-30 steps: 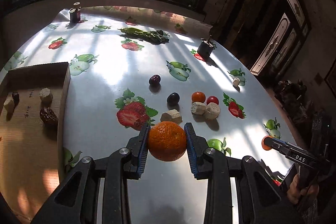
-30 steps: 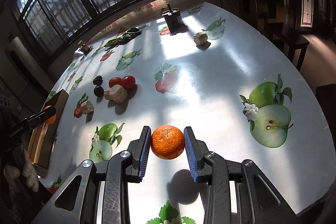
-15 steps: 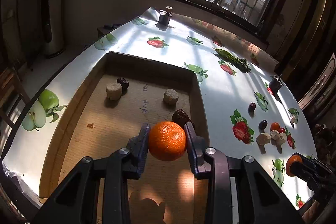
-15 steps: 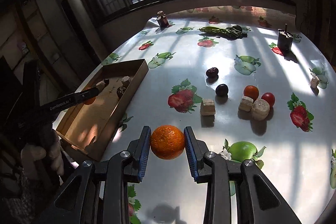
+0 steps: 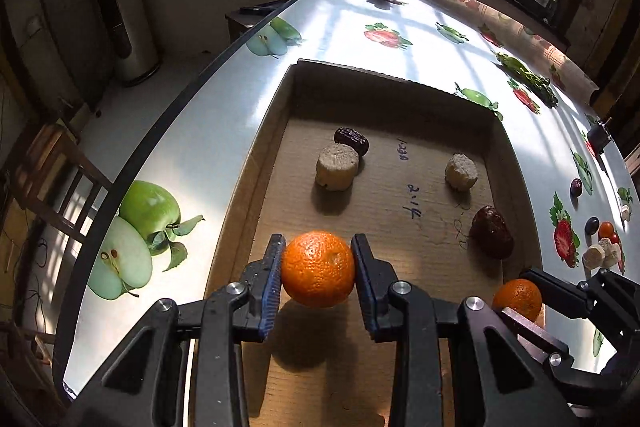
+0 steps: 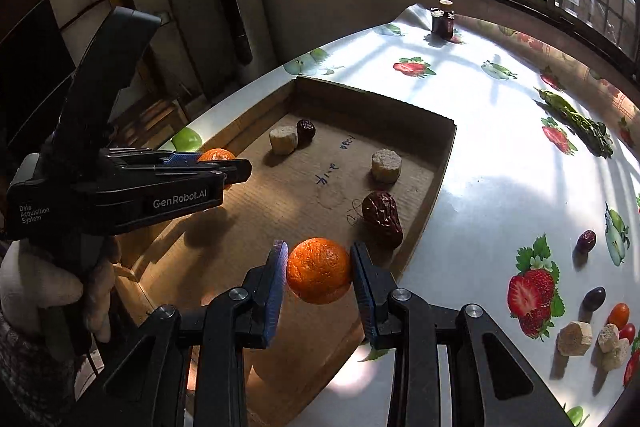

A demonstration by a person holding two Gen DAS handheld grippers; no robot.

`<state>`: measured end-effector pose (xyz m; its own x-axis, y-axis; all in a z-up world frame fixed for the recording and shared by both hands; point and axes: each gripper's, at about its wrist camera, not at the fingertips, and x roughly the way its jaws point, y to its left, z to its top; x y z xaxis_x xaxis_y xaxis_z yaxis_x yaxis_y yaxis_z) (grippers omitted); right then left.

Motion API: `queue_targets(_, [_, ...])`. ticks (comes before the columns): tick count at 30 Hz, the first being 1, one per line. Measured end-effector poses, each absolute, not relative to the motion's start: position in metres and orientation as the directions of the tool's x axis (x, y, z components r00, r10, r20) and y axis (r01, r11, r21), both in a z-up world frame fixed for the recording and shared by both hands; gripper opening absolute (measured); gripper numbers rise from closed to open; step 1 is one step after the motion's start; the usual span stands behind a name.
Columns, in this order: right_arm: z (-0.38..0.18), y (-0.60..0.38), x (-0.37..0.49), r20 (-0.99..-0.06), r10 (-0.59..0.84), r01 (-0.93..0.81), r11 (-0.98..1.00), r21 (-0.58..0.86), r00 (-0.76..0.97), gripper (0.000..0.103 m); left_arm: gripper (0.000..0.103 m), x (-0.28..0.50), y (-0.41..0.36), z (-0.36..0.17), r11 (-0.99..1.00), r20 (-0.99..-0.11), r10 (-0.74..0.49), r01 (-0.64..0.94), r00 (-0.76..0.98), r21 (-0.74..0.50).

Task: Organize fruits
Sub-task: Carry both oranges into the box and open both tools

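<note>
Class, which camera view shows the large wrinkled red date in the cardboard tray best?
The right wrist view: the large red date lies unobstructed in sunlight, wrinkles clear, near the cardboard tray wall. The left wrist view shows it darker, shaded, at the tray's right wall.

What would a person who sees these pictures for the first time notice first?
The eye goes first to two bright oranges, each clamped in a tool: the left tool holds one orange and the right tool holds the other orange, both above the near part of the cardboard tray. In the tray lie dark dates and pale round pieces. More small fruits remain on the fruit-printed tablecloth to the right.
</note>
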<state>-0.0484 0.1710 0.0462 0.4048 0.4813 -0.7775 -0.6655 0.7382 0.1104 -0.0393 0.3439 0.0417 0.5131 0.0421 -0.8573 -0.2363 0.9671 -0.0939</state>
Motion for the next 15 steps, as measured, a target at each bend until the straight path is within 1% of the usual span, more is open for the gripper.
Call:
queue_targets(5, [0.031, 0.185, -0.036, -0.802, 0.451, -0.657, 0.747, 0.098, 0.392, 0.035, 0.033, -0.039, 0.349, 0.038, 0.962, -0.855, 0.012, -0.241, 0.518, -0.133])
queue_targets(7, [0.029, 0.187, -0.034, -0.801, 0.453, -0.655, 0.749, 0.103, 0.392, 0.035, 0.036, -0.042, 0.352, 0.040, 0.958, -0.847, -0.004, -0.241, 0.531, -0.156])
queue_targets(9, [0.029, 0.187, -0.034, -0.796, 0.462, -0.655, 0.748, 0.111, 0.392, 0.035, 0.046, -0.047, 0.353, 0.045, 0.953, -0.832, -0.012, -0.245, 0.554, -0.177])
queue_targets(11, [0.029, 0.188, -0.032, -0.791, 0.470, -0.654, 0.747, 0.120, 0.393, 0.037, 0.051, -0.052, 0.355, 0.051, 0.945, -0.816, -0.017, -0.257, 0.578, -0.201])
queue_targets(13, [0.032, 0.186, -0.032, -0.781, 0.477, -0.648, 0.751, 0.125, 0.402, 0.046, 0.054, -0.059, 0.358, 0.059, 0.937, -0.799, -0.017, -0.270, 0.601, -0.223])
queue_targets(14, [0.035, 0.184, -0.033, -0.776, 0.481, -0.645, 0.753, 0.128, 0.408, 0.053, 0.056, -0.064, 0.360, 0.064, 0.932, -0.788, -0.015, -0.278, 0.615, -0.234])
queue_targets(15, [0.038, 0.182, -0.033, -0.770, 0.485, -0.642, 0.755, 0.131, 0.414, 0.055, 0.058, -0.070, 0.361, 0.069, 0.927, -0.778, -0.010, -0.286, 0.628, -0.243])
